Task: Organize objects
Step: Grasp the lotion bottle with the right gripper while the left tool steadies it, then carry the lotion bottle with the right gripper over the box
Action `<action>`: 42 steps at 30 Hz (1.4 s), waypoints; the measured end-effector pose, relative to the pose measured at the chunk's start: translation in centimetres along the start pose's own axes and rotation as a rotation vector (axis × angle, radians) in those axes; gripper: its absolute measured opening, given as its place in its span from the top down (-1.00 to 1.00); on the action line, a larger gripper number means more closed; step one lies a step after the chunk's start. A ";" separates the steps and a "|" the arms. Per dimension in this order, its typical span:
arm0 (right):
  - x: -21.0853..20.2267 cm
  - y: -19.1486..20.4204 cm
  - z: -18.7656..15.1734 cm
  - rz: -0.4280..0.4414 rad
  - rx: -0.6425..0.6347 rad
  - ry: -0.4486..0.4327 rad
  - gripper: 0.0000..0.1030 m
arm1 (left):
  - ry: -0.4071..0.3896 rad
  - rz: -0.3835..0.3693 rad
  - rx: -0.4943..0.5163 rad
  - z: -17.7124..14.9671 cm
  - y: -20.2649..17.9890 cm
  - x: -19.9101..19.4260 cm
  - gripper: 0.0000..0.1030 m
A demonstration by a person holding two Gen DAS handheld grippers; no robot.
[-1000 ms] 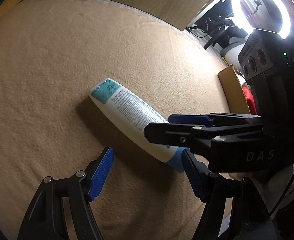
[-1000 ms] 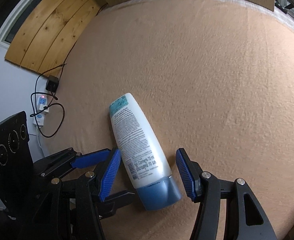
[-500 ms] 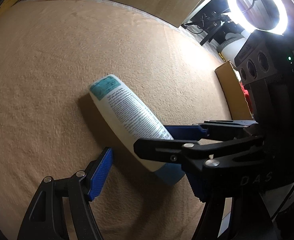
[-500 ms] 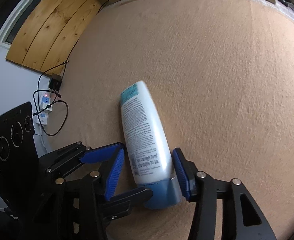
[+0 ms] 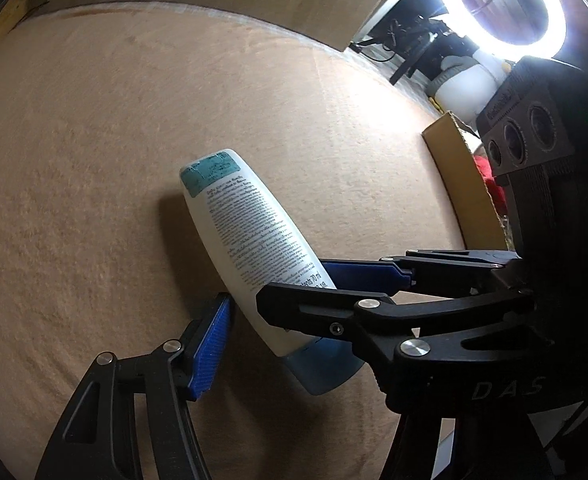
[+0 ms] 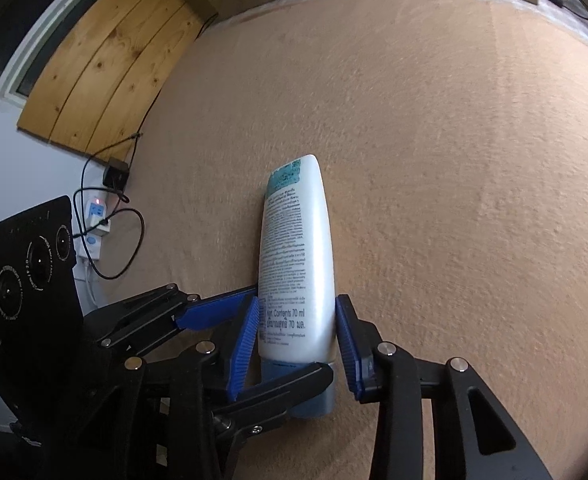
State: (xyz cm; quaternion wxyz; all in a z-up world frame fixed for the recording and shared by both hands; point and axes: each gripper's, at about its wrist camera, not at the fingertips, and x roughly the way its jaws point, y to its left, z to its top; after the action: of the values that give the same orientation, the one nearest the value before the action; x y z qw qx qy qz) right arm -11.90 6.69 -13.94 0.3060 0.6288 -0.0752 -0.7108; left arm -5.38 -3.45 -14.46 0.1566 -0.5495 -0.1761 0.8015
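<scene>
A white bottle (image 5: 250, 232) with a blue cap (image 5: 325, 368) and a teal label patch rests on the tan blanket (image 5: 94, 152), turned onto its narrow edge. My right gripper (image 6: 297, 320) is closing, and both blue pads (image 6: 246, 348) press the bottle (image 6: 297, 264) just above the cap. In the left wrist view the right gripper (image 5: 294, 284) reaches in from the right across the bottle. My left gripper (image 5: 294, 316) is also closing around the cap end. Its left pad (image 5: 210, 344) stands just beside the bottle, and its other finger is hidden behind the right gripper.
A cardboard box (image 5: 461, 192) with something red inside stands at the blanket's right edge, under a bright ring light (image 5: 497, 4). On the other side are a power strip with cables (image 6: 94, 232) and wooden boards (image 6: 106, 64).
The right gripper's jaws closed from wide apart onto the bottle. The bottle rolled from flat onto its edge and swung in line with the right gripper. The left jaws narrowed slightly.
</scene>
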 end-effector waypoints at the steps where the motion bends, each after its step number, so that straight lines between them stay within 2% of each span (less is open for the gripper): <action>1: -0.5 -0.2 0.0 -0.001 0.006 -0.013 0.32 | -0.003 -0.001 0.007 0.2 -0.4 0.0 -0.28; 10: -6.5 -3.3 -0.1 -0.017 0.061 -0.130 0.42 | -0.013 -0.040 0.091 3.0 -5.6 0.5 -0.20; 16: -11.3 -6.6 -1.0 -0.059 0.121 -0.212 0.43 | -0.006 -0.089 0.187 4.5 -10.9 1.2 -0.19; 23: -17.4 -11.5 -2.8 -0.116 0.211 -0.325 0.43 | 0.005 -0.148 0.307 7.4 -19.8 4.4 -0.18; 32: -24.3 -18.5 -6.5 -0.205 0.322 -0.437 0.43 | 0.042 -0.229 0.439 9.2 -30.9 9.4 -0.16; 37: -26.6 -22.2 -8.7 -0.254 0.380 -0.474 0.43 | 0.078 -0.253 0.491 9.5 -36.1 12.8 -0.13; 42: -27.4 -24.5 -9.9 -0.285 0.425 -0.497 0.43 | 0.108 -0.253 0.538 9.1 -39.2 15.2 -0.11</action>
State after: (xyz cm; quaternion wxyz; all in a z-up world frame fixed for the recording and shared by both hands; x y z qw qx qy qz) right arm -10.37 43.58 -4.73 0.0384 0.4904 -0.2052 -0.8461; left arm -16.85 37.17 -6.12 0.4043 -0.5039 -0.0156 0.7631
